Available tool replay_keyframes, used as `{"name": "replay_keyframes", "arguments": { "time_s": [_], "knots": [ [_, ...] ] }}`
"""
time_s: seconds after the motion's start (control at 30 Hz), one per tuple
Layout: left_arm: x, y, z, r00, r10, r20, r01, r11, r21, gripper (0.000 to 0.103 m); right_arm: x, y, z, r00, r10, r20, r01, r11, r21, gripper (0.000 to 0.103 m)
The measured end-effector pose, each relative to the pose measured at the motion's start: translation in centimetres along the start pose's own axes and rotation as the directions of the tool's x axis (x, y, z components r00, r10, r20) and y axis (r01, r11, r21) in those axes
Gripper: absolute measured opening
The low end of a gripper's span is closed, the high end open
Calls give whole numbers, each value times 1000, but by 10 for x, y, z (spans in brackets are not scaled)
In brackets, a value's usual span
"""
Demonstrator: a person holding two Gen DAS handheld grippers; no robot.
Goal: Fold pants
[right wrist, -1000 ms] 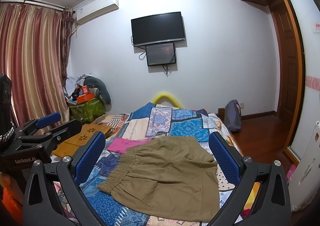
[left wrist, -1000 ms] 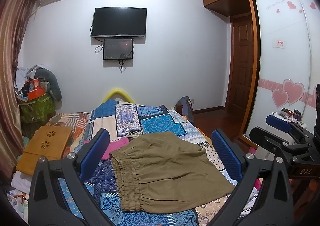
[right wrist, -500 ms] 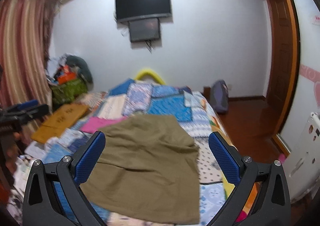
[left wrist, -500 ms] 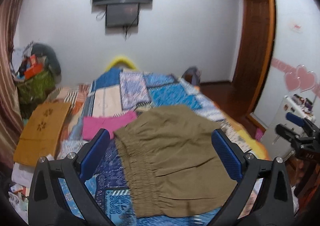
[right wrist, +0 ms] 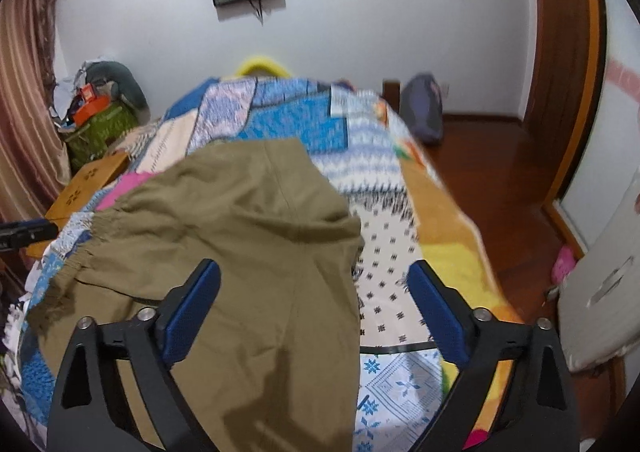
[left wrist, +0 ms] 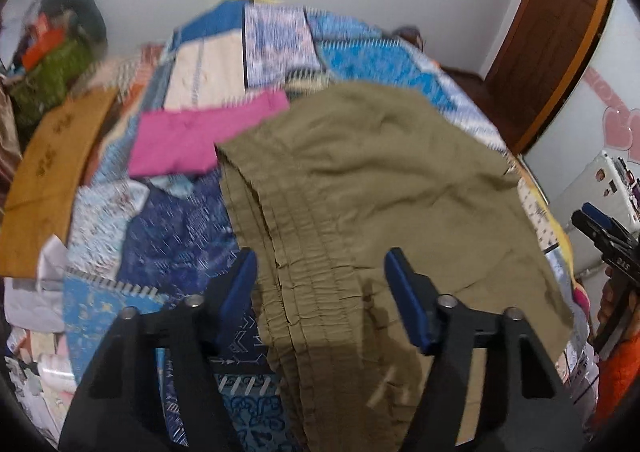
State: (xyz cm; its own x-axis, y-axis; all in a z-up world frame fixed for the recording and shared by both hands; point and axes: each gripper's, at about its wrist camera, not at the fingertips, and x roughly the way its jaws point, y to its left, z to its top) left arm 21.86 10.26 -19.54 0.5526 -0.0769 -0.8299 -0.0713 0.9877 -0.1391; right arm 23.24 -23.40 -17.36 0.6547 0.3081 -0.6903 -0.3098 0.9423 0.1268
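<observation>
Olive-brown pants [left wrist: 380,188] lie spread flat on a patchwork bedspread [left wrist: 176,228]. Their gathered elastic waistband [left wrist: 296,284] runs down the left side. My left gripper [left wrist: 320,292] is open and empty, just above the waistband's near part. In the right wrist view the pants [right wrist: 240,236] fill the lower left. My right gripper [right wrist: 312,304] is open and empty, over the pants' right edge near the bed's front. The right gripper also shows at the far right of the left wrist view [left wrist: 608,236].
A pink cloth [left wrist: 192,136] lies left of the pants, touching their far corner. An orange wooden board [left wrist: 48,180] sits at the bed's left edge. Wooden floor [right wrist: 496,172] and a door lie to the right. A white object [right wrist: 600,292] stands near right.
Both grippers have tilted down and moved closer to the pants. The left gripper's fingers now stand closer together than before. The pants have not moved.
</observation>
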Motion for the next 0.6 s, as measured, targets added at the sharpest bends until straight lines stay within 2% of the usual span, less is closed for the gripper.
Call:
{"name": "replay_keyframes", "arguments": {
  "time_s": [0.13, 0.2, 0.3, 0.37, 0.43, 0.53, 0.6],
  "knots": [
    [26, 5, 1, 997, -40, -65, 39, 999, -17, 49, 27, -16, -5, 996, 30, -86, -29, 1000, 12, 69],
    [35, 6, -1, 995, -46, -88, 45, 999, -16, 49, 41, -21, -5, 990, 50, -129, -48, 999, 22, 61],
    [40, 6, -3, 995, -55, -83, 55, 998, -4, 49, 59, -27, -5, 980, 77, -182, -72, 997, 35, 51],
    [41, 4, -4, 996, -52, -78, 54, 998, 17, 49, 73, -29, -8, 969, 81, -233, -77, 997, 27, 40],
    [42, 3, -3, 997, -37, -73, 40, 998, 40, 49, 84, -31, -12, 959, 81, -273, -76, 997, 29, 19],
    [44, -2, -1, 998, -2, -64, 6, 997, 75, 49, 82, -31, -14, 962, 82, -260, -80, 997, 20, 11],
    [43, -4, -1, 998, 15, -60, -9, 995, 97, 48, 78, -30, -17, 965, 72, -253, -72, 997, 7, 10]
  ]
}}
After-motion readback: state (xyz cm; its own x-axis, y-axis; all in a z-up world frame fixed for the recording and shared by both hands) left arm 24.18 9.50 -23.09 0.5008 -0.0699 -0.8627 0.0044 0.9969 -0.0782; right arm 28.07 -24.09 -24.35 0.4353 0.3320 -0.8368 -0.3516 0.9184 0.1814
